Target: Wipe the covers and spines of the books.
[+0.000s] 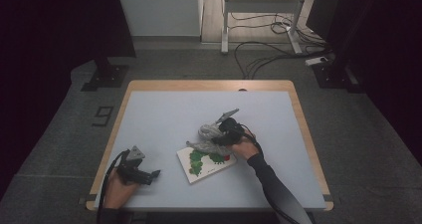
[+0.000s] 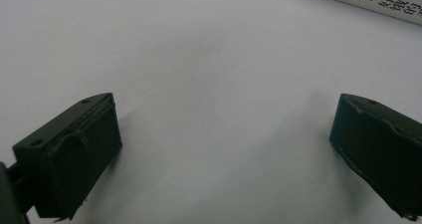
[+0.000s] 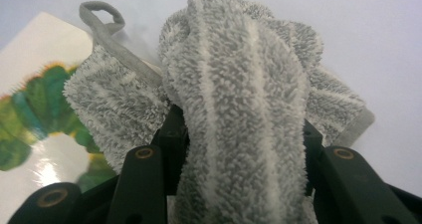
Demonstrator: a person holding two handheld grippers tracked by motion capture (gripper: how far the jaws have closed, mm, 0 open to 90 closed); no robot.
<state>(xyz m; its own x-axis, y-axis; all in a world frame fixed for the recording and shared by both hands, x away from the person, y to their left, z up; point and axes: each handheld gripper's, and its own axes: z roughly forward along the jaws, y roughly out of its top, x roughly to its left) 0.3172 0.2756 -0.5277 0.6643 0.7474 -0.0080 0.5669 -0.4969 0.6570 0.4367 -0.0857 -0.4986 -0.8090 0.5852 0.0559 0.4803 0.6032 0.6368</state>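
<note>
A grey fluffy striped cloth (image 1: 208, 136) is bunched up near the table's middle, and my right gripper (image 1: 222, 137) is shut on it. In the right gripper view the cloth (image 3: 239, 104) bulges up between the two black jaws, its hanging loop (image 3: 102, 15) trailing over a picture book (image 3: 35, 114). The book (image 1: 205, 163), white with a green caterpillar, lies flat just in front of the cloth, which overlaps its far corner. My left gripper (image 1: 149, 174) rests at the front left, jaws spread wide over bare table (image 2: 219, 99), nothing between them.
The pale table top (image 1: 159, 114) has a wooden rim. The book's spine (image 2: 378, 2) shows at the top right of the left gripper view. Beyond the table stand dark screens, a desk frame (image 1: 259, 15) and floor cables (image 1: 268, 55).
</note>
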